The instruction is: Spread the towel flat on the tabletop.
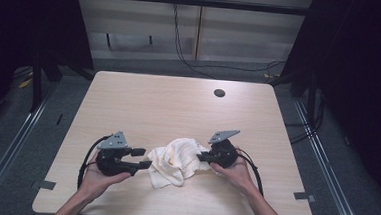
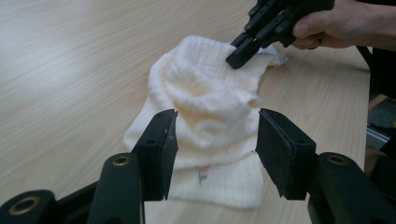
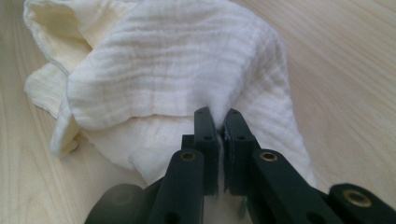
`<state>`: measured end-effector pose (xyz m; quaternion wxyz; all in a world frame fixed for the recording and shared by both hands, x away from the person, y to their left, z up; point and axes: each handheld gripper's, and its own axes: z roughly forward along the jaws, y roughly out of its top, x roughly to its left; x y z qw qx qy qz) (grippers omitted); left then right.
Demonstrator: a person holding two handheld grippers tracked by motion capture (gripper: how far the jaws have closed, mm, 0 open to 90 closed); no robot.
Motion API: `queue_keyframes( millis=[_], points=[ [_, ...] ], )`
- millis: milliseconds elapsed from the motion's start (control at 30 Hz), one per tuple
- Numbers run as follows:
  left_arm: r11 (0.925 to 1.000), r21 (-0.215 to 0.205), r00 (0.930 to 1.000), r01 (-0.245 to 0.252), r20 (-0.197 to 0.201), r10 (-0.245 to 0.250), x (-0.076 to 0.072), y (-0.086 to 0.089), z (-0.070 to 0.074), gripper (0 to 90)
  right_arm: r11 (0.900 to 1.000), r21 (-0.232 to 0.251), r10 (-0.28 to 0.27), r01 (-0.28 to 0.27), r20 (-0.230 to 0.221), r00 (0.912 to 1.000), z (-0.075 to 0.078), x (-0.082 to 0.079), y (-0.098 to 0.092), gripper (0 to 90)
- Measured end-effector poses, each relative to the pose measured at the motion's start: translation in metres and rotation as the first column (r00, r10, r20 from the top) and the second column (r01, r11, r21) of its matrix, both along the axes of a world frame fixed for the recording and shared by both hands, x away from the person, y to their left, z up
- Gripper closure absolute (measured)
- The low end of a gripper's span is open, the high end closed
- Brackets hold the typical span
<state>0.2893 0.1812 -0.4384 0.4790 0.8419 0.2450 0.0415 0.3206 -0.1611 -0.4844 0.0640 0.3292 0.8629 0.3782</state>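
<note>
Nearest the person, 2 hands come in from the table's near edge, each holding 1 black two-jaw gripper with a grey three-cornered plate on top. The left gripper [image 2: 212, 154] stands with its jaws apart, the flat dark pads not pressing on anything, the near edge of the cloth between and just beyond them. Between the grippers lies 1 cloth [image 1: 175, 161], cream-white, soft, with a crinkled gauze weave, bunched into a rumpled heap with a small coloured mark near its hem. The right gripper [image 3: 218, 140] is clamped narrow on a fold of that cloth at its right side. The table [image 1: 169, 101] is pale wood-grain laminate with rounded corners. Farther off, 1 round dark grommet hole [image 1: 219, 93] sits near the far edge; beyond it, black cables [image 1: 191, 62] trail over the floor.
</note>
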Motion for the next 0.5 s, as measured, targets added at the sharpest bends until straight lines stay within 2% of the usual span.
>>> queue_keyframes(
  millis=[67, 133, 200, 233, 300, 367, 433, 500],
  points=[
    [0.9997, -0.003, 0.9997, 0.025, -0.002, -0.025, 0.001, -0.015, 0.002, 46.1, 1.0, 0.0, 0.014, -0.014, 0.001, 0.9999, 0.0, -0.001, 0.006, 86.0],
    [0.9984, 0.023, 0.9987, 0.051, -0.005, -0.051, 0.001, -0.025, -0.001, 46.2, 1.0, 0.015, 0.026, -0.026, -0.002, 0.9996, 0.0, -0.002, 0.009, 86.0],
    [0.9965, 0.044, 0.9974, 0.072, -0.013, -0.071, 0.004, -0.034, -0.008, 48.7, 1.0, 0.008, 0.028, -0.028, 0.004, 0.9996, 0.001, -0.003, 0.013, 86.0],
    [0.9957, 0.054, 0.9971, 0.075, -0.021, -0.074, 0.004, -0.036, -0.01, 53.7, 0.999, 0.008, 0.033, -0.033, 0.006, 0.9994, 0.001, -0.003, 0.016, 86.0],
    [0.9942, 0.082, 0.9975, 0.07, -0.015, -0.069, 0.006, -0.038, -0.015, 55.3, 0.999, 0.007, 0.039, -0.039, 0.011, 0.9992, 0.001, -0.004, 0.02, 86.0],
    [0.9932, 0.09, 0.9972, 0.073, -0.021, -0.071, 0.007, -0.038, -0.018, 61.6, 0.998, 0.019, 0.051, -0.052, 0.003, 0.9987, 0.001, -0.007, 0.025, 86.0],
    [0.9922, 0.101, 0.9972, 0.073, -0.02, -0.071, 0.006, -0.036, -0.023, 68.0, 0.998, 0.009, 0.054, -0.054, 0.002, 0.9985, 0.001, -0.008, 0.027, 86.0],
    [0.9854, 0.155, 0.9974, 0.072, -0.02, -0.07, 0.007, -0.033, -0.032, 76.8, 0.997, 0.017, 0.069, -0.069, 0.0, 0.9976, 0.0, -0.011, 0.033, 86.0]
  ],
)
